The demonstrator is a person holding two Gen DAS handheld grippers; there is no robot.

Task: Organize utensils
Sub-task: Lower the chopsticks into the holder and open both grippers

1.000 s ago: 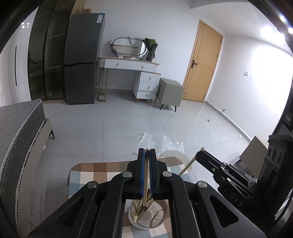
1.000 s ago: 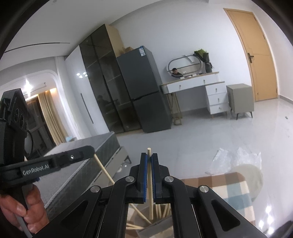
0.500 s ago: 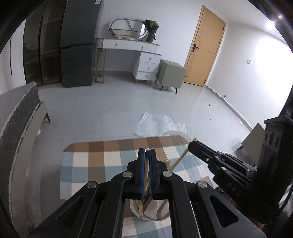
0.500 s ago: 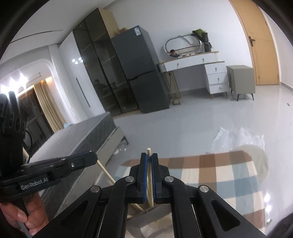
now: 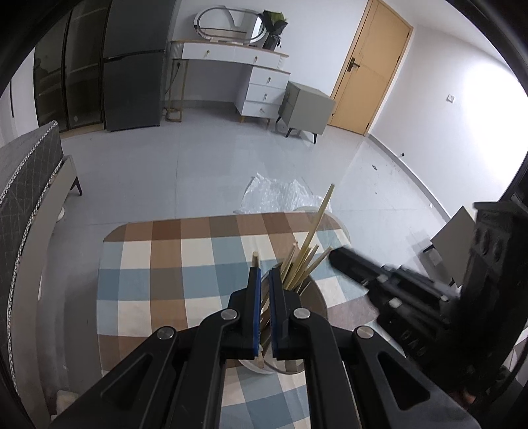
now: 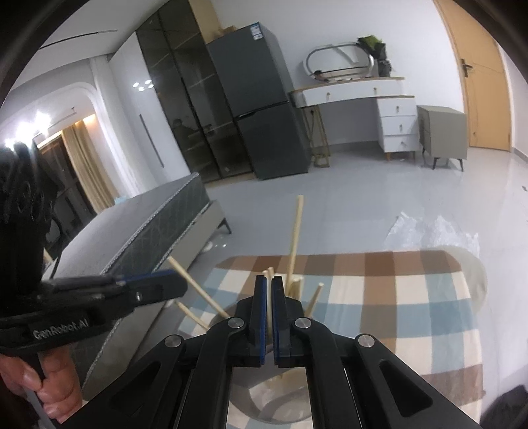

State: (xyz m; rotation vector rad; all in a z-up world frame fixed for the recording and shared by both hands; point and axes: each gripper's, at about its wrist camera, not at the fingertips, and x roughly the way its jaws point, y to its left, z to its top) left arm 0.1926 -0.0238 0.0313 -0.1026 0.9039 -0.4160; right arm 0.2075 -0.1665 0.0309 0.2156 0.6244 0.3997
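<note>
- We hold our left gripper (image 5: 264, 275) slightly parted over the cup (image 5: 315, 298), a chopstick (image 5: 255, 258) loose between.
- Our right gripper (image 6: 270, 284) is barely apart around another chopstick (image 6: 270, 310), near the checked tablecloth (image 6: 396, 297).

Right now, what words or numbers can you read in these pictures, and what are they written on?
"GenRobot.AI": white letters on the side of the left gripper.
"DAS", a blurred guess: on the right gripper.
Blue sticker on the fridge: too small to read.
</note>
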